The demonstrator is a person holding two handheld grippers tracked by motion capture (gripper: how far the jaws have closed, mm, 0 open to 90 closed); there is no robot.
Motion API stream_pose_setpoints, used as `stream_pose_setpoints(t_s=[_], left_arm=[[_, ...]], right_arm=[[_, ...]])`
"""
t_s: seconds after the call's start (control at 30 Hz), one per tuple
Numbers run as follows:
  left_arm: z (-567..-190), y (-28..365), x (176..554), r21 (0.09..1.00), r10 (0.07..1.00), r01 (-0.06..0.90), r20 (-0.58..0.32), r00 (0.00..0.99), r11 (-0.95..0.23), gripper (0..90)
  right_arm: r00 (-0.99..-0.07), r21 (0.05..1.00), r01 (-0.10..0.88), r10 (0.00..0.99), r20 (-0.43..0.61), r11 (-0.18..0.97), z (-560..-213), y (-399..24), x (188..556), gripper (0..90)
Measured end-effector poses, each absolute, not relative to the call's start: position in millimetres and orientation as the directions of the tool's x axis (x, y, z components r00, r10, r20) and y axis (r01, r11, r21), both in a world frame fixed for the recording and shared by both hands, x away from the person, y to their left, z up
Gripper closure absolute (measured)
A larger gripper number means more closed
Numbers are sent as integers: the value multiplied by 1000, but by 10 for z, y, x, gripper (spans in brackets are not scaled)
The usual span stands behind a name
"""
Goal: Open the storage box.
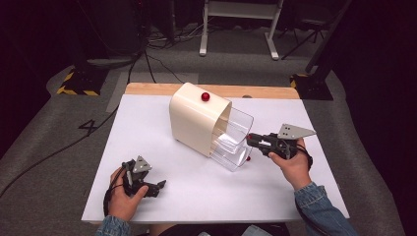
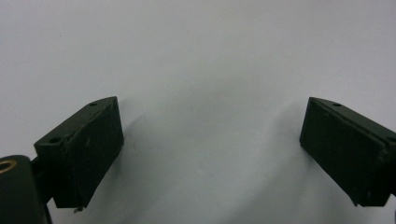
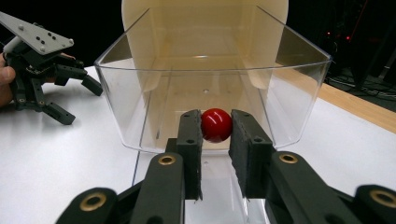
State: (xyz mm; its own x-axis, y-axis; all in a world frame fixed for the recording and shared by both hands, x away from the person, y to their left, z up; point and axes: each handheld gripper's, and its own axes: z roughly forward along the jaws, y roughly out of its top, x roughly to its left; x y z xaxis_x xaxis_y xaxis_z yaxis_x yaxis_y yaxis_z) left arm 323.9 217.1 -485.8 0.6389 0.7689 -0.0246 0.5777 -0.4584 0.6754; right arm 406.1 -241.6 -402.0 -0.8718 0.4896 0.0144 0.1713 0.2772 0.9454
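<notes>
The right gripper (image 3: 216, 126) is pinching a small red knob (image 3: 216, 125) between its two pads, the knob sitting right at the fingertips and touching both. That knob is standing on the front wall of a clear plastic drawer (image 3: 140, 98), which is sticking out toward the right from a cream cabinet (image 1: 194, 118) near the middle of the white table (image 1: 196, 196). A second clear drawer is jutting out just below it, under the gripper. Another red knob (image 1: 205, 97) is sitting on top of the cabinet at its far side. Well apart, at the near left of the table, the left gripper (image 2: 210, 140) is resting with its fingers spread wide over bare tabletop, grasping nothing.
</notes>
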Motion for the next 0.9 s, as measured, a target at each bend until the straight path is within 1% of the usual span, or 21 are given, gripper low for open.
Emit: stream_pose_setpoints(t_s=[0.2, 0.23, 0.27, 0.3, 0.37, 0.47, 0.9], left_arm=[[-4857, 2171, 3236, 675, 768, 576, -22, 640, -461, 65], [-4857, 2170, 3236, 675, 768, 576, -22, 640, -461, 65], [-4859, 2170, 3236, 676, 768, 575, -21, 640, -460, 65], [-4858, 2171, 3236, 675, 768, 576, -21, 640, -461, 65], [-4858, 2170, 3236, 676, 768, 576, -22, 640, -461, 64], [-4858, 2170, 3236, 675, 768, 576, -21, 640, -461, 65], [-4859, 2168, 3232, 677, 769, 574, -19, 639, -461, 65]], right_arm=[[-873, 943, 180, 487, 22, 279, -4039, -2438, 4061, 740], [-870, 943, 184, 492, 24, 279, -4054, -2445, 4058, 698], [-870, 943, 184, 492, 24, 279, -4054, -2445, 4058, 698], [-866, 941, 179, 500, 13, 286, -4066, -2455, 4050, 656], [-867, 940, 183, 498, 15, 289, -4072, -2460, 4049, 644], [-864, 937, 184, 504, 11, 295, -4095, -2489, 4045, 589], [-848, 930, 196, 531, 1, 311, -4076, -2776, 3956, 535]])
